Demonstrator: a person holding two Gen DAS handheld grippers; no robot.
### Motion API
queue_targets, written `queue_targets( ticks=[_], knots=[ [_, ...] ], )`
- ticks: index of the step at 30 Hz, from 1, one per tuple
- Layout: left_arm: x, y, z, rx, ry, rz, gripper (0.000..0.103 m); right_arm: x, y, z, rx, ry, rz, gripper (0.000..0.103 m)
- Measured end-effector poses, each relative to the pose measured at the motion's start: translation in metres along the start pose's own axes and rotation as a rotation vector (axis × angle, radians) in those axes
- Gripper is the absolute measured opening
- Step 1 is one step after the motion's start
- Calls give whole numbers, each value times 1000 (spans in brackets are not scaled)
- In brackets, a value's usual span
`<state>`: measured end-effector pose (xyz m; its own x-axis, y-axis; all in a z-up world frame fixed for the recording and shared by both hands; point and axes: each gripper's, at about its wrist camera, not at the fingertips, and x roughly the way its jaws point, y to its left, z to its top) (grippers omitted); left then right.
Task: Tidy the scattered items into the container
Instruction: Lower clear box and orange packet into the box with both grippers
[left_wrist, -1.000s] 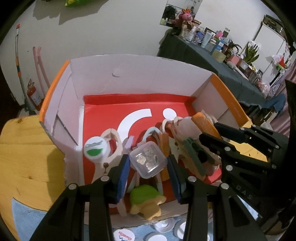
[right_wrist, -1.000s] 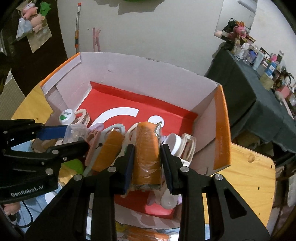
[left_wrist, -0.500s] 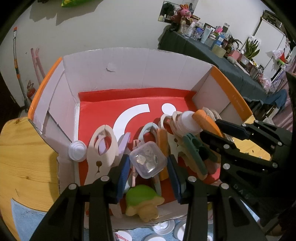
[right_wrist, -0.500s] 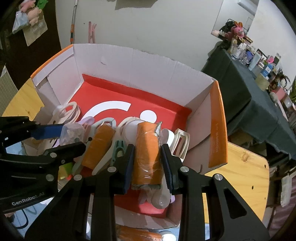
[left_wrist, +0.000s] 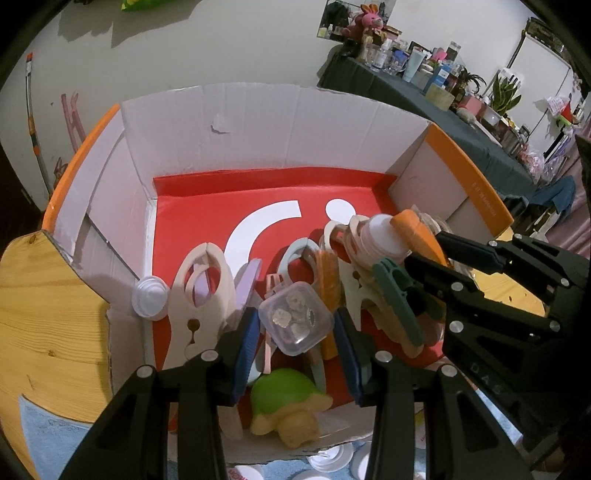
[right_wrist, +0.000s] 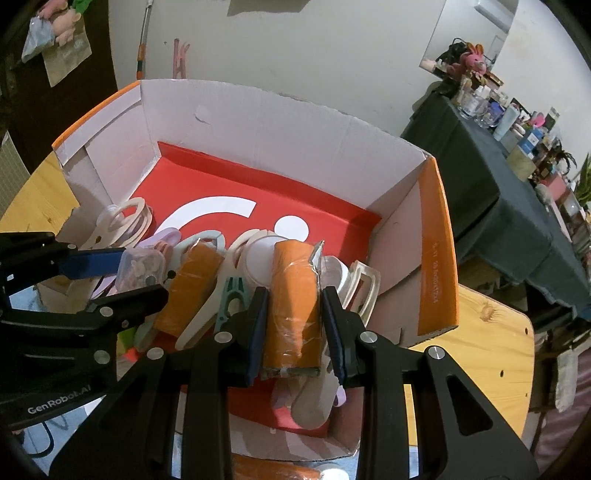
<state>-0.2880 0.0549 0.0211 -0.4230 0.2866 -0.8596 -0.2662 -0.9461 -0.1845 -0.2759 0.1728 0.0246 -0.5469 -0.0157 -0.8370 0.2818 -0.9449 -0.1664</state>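
Both sets of jaws were closed on something: the left gripper (left_wrist: 295, 328) pinched a small clear plastic case (left_wrist: 295, 318) by its sides, and the right gripper (right_wrist: 293, 328) clamped a plastic-wrapped orange block (right_wrist: 293, 299) between narrowly set pads. Each load hung over the near end of the cardboard box (left_wrist: 258, 122).

Beneath everything stood a pale wooden table (left_wrist: 44, 314), with a light blue cloth (left_wrist: 40, 435) under the left jaws. Beyond the box rose a white wall, and off to the right a dark-draped side table (right_wrist: 491, 192) was crowded with bottles and a pink plush toy (right_wrist: 474, 61).

Ahead of the jaws, the box had white inner walls, orange outer edges and a red floor with a white mark. Its near half was heaped: a cream clip (left_wrist: 201, 291) and a white cap (left_wrist: 149, 298) left of the left jaws, a green-and-tan turtle toy (left_wrist: 288, 406) just below them, a green clothespin (right_wrist: 231, 299) and a second orange block (right_wrist: 192, 291) between the two grippers, and a cream buckle (right_wrist: 364, 291) right of the right jaws. The far half of the floor lay bare.

Outside the near wall, white round lids (left_wrist: 328, 458) sat on the cloth, and another orange object (right_wrist: 273, 470) lay below the right jaws.
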Motion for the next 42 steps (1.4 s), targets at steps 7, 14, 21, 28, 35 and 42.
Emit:
queue_targets(
  ticks=[7, 14, 21, 28, 35, 42],
  knots=[
    [0, -1, 0, 6, -2, 8, 44, 0, 1, -1, -5, 0, -6, 28],
    [0, -1, 1, 7, -2, 9, 44, 1, 1, -2, -2, -1, -11, 28],
    [0, -1, 1, 8, -2, 10, 44, 1, 2, -1, -7, 0, -20, 28],
    [0, -1, 1, 8, -2, 10, 44, 0, 2, 0, 0, 5, -17, 28],
    [-1, -1, 0, 8, -2, 8, 44, 2, 1, -1, 10, 17, -8, 29],
    [-1, 0, 0, 8, -2, 9, 45, 3, -1, -1, 26, 15, -14, 29]
  ],
)
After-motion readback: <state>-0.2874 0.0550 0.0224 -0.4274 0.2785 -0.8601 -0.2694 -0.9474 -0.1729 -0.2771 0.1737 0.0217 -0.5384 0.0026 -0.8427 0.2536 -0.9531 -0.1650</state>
